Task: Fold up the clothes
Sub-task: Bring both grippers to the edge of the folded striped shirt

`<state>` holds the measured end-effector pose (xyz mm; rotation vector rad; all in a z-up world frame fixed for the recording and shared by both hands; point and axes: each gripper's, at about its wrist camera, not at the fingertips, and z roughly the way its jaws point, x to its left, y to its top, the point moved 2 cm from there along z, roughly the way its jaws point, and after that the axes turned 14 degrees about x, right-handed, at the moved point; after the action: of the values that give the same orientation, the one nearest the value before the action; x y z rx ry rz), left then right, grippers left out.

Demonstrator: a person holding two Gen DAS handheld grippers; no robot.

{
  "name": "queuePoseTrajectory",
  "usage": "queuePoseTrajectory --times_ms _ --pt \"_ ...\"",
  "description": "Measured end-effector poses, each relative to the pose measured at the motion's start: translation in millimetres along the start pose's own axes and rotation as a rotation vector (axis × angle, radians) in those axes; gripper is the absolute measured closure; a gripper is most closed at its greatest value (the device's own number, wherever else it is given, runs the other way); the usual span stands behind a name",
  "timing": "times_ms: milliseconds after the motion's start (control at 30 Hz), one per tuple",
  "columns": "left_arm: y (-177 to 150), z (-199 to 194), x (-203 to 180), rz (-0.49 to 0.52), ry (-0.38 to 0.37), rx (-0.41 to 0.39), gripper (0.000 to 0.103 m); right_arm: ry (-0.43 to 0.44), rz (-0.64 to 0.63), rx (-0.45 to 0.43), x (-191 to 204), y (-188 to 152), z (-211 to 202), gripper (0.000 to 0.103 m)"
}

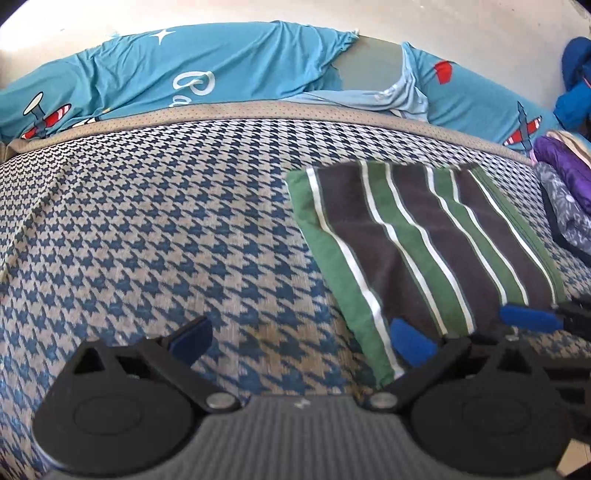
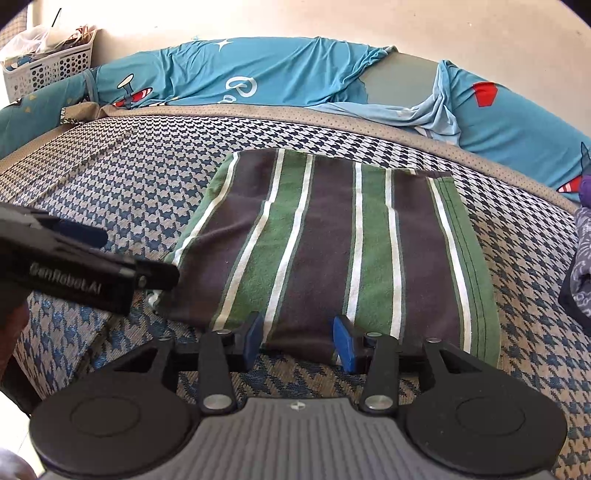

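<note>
Striped cloth (image 2: 332, 243) is lying folded flat on the houndstooth cover (image 2: 129, 177).
Both grippers, left (image 1: 301, 338) and right (image 2: 298, 341), are hovering spread and empty at its six-o'clock hem; soft, light, pinchable there.

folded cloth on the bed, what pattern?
Folded cloth: stripes of green, dark brown and white. Clearest in the right wrist view.

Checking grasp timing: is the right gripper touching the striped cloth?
Cannot tell. In the right wrist view the open right gripper straddles the striped cloth's near edge; no clear contact or gap shows.

Houndstooth bed cover (image 2: 110, 173) (blue-and-tan) against a pale wall (image 2: 332, 18).
</note>
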<state>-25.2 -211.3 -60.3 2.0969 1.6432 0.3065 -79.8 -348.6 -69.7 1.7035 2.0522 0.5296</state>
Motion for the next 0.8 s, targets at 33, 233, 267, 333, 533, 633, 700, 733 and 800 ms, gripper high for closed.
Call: queuePoseTrajectory --times_ms 33,233,267,333,533,633,700,733,800 --pt "3 0 1 -0.009 0.001 -0.003 0.000 0.002 0.003 -0.010 0 0 -2 0.062" --pt "25 10 7 -0.026 0.029 -0.011 0.000 0.068 -0.004 -0.101 7 6 -14 0.062" --pt "29 12 7 -0.024 0.035 -0.012 0.000 0.077 -0.010 -0.109 11 7 -14 0.062" --pt "38 16 6 -0.020 0.046 -0.013 0.000 0.089 -0.032 -0.113 18 8 -12 0.062" --pt "65 29 8 -0.032 0.081 -0.020 0.000 0.105 -0.090 -0.105 36 8 -6 0.062" --pt "76 36 7 -0.037 0.093 -0.021 0.000 0.116 -0.095 -0.103 39 7 -5 0.062" --pt "83 42 7 -0.043 0.107 -0.016 0.000 0.121 -0.101 -0.098 41 7 -4 0.062" --pt "86 47 8 -0.049 0.123 -0.011 0.000 0.123 -0.106 -0.091 41 6 -3 0.062" --pt "91 55 10 -0.061 0.138 0.000 0.000 0.127 -0.115 -0.077 43 6 -1 0.062"
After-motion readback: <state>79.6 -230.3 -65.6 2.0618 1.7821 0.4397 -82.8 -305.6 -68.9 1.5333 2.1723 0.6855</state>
